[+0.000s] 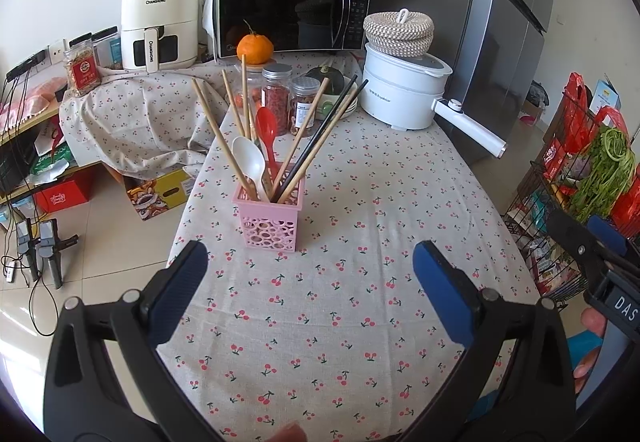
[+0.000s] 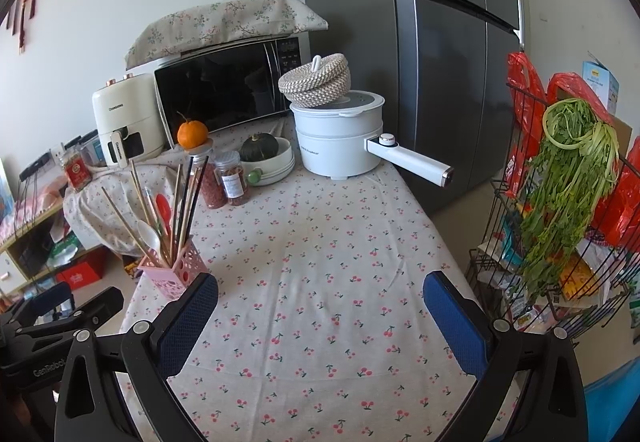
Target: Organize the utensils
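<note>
A pink perforated holder [image 1: 269, 220] stands on the cherry-print tablecloth [image 1: 360, 202]. In it stand several wooden chopsticks [image 1: 218, 134], a black chopstick [image 1: 320, 138], a white spoon [image 1: 251, 162] and a red spoon [image 1: 265, 130]. My left gripper [image 1: 310, 282] is open and empty, a short way in front of the holder. My right gripper [image 2: 320, 306] is open and empty above the tablecloth [image 2: 320, 242], with the holder [image 2: 174, 274] just beyond its left finger. The left gripper also shows at the lower left of the right wrist view [image 2: 72, 306].
Behind the holder stand spice jars [image 1: 276, 98], an orange [image 1: 254, 48], a white electric pot [image 1: 404, 90] with a woven basket on it, a microwave [image 1: 292, 10] and an air fryer [image 1: 160, 22]. A fridge [image 2: 440, 62] and a wire rack with greens [image 2: 560, 194] stand to the right.
</note>
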